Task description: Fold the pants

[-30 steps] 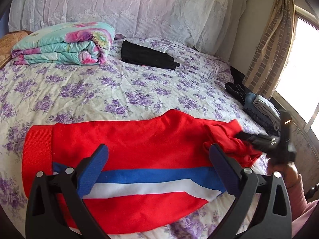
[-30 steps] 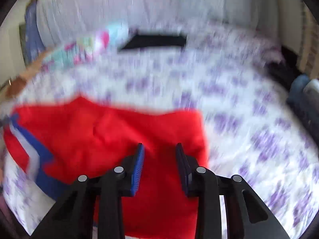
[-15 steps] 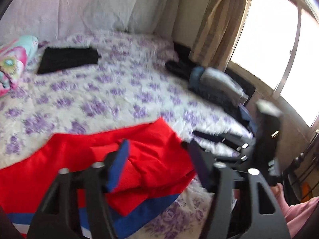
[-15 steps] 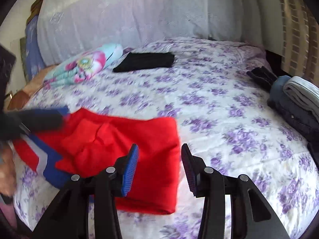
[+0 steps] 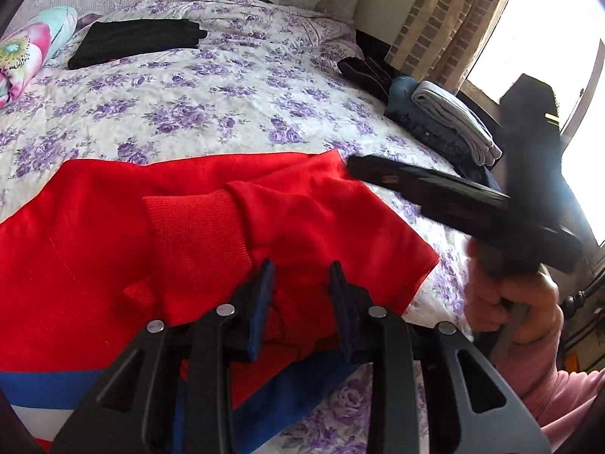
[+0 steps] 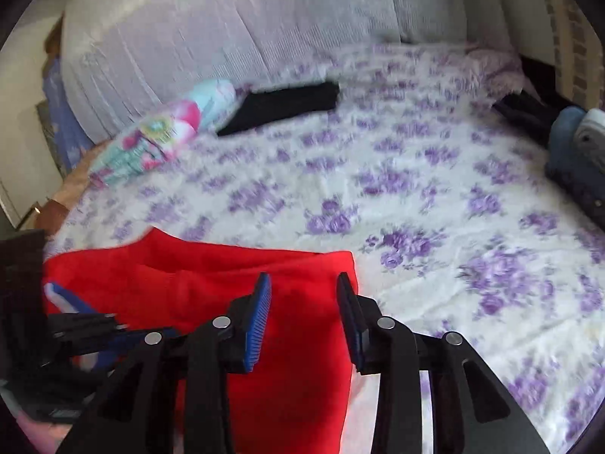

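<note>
Pants [image 5: 211, 249]: on the bedspread [image 5: 234, 87], directly under and ahead of the left gripper [image 5: 300, 283]; cuff folded over on top. Right gripper [image 6: 304, 302]: over the pants' right edge. Folded dark garment [image 5: 132, 39]: far ahead, left, beside the folded quilt [image 5: 22, 53] at far left. Stack of folded clothes [image 5: 438, 121]: ahead right, at the bed's edge. Curtain [image 5: 446, 19]: behind the stack.

The red pants [image 5: 211, 234] lie on the bed [image 5: 234, 87]. The left gripper [image 5: 300, 287], its jaws just narrowed, has red cloth bunched between them. The right gripper [image 5: 363, 168] reaches the pants' far corner, beside folded clothes [image 5: 446, 121].
</note>
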`<state>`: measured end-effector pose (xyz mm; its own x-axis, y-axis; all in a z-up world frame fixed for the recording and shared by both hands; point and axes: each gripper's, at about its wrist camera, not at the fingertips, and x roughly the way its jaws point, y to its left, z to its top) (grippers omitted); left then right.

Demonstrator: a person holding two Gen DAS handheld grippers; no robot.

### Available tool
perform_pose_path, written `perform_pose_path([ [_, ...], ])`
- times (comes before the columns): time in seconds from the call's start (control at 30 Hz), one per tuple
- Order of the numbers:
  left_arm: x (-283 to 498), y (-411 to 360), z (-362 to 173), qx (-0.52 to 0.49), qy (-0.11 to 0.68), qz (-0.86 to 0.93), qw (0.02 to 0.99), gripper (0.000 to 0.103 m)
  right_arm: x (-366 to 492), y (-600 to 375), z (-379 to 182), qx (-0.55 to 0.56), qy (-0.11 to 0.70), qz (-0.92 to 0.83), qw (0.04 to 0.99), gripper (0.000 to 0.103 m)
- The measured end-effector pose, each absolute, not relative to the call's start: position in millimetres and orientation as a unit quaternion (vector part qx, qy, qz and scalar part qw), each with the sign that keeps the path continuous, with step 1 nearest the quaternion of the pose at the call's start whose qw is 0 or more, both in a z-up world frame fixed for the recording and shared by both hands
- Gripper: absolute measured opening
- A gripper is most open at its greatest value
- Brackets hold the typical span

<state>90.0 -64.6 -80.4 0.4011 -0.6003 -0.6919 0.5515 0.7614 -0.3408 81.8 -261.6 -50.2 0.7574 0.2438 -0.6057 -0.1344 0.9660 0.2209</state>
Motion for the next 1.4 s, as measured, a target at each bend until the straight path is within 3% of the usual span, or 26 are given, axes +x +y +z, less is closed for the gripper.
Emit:
perform_pose_path([
  [0.07, 90.7, -65.9, -80.4, -0.027, 0.423, -0.345, 0.837, 0.029, 55.3, -261.9, -45.7, 0.086, 0.316, 0.115, 0.938, 0.037],
  [0.2, 89.9, -67.8, -81.5, -0.024, 0.418, -0.346, 0.839, 0.029, 39.6, -255.4, -93.6, 0.073, 0.374, 0.098, 0.919, 0.038],
  [0.33, 91.1, -69.3, -75.5, -0.024, 0.42, -0.343, 0.84, 0.031, 27.2, -252.8, -72.6, 0.073, 0.344, 0.093, 0.931, 0.044],
  [0.37, 90.1, -68.6, -70.8, -0.026, 0.416, -0.348, 0.84, 0.033, 24.2, -252.2, -67.5, 0.074, 0.336, 0.099, 0.934, 0.045],
  [0.5, 88.2, -62.4, -56.5, -0.015, 0.391, -0.32, 0.863, 0.057, 26.7, -245.7, -87.5, 0.051, 0.364, 0.091, 0.926, 0.053],
  [0.6, 103.4, -58.2, -77.2, -0.014, 0.424, -0.281, 0.861, 0.056, 20.8, -244.0, -90.8, 0.048, 0.347, 0.092, 0.932, 0.057],
  [0.7, 95.3, -50.1, -59.5, -0.026, 0.415, -0.291, 0.862, 0.059, 14.9, -241.9, -80.7, 0.05, 0.341, 0.083, 0.935, 0.066],
  [0.77, 84.5, -30.6, -39.0, -0.042, 0.386, -0.29, 0.875, 0.073, 7.5, -238.7, -68.8, 0.057, 0.319, 0.09, 0.942, 0.066],
  [0.83, 73.3, -2.3, -19.6, -0.047, 0.346, -0.248, 0.904, 0.096, -1.3, -234.1, -54.8, 0.071, 0.289, 0.102, 0.949, 0.074],
  [1.0, 65.2, 97.4, -5.4, -0.09, 0.329, -0.12, 0.932, 0.098, -7.3, -205.3, -33.2, 0.096, 0.252, 0.16, 0.949, 0.078],
  [1.13, 61.7, 172.4, -13.1, -0.113, 0.344, -0.024, 0.932, 0.098, 2.3, -159.2, -33.5, 0.071, 0.284, 0.207, 0.934, 0.078],
  [1.4, 69.5, 247.8, -29.8, -0.128, 0.371, 0.049, 0.919, 0.099, -15.5, -27.3, -25.7, -0.118, 0.248, 0.274, 0.921, 0.078],
])
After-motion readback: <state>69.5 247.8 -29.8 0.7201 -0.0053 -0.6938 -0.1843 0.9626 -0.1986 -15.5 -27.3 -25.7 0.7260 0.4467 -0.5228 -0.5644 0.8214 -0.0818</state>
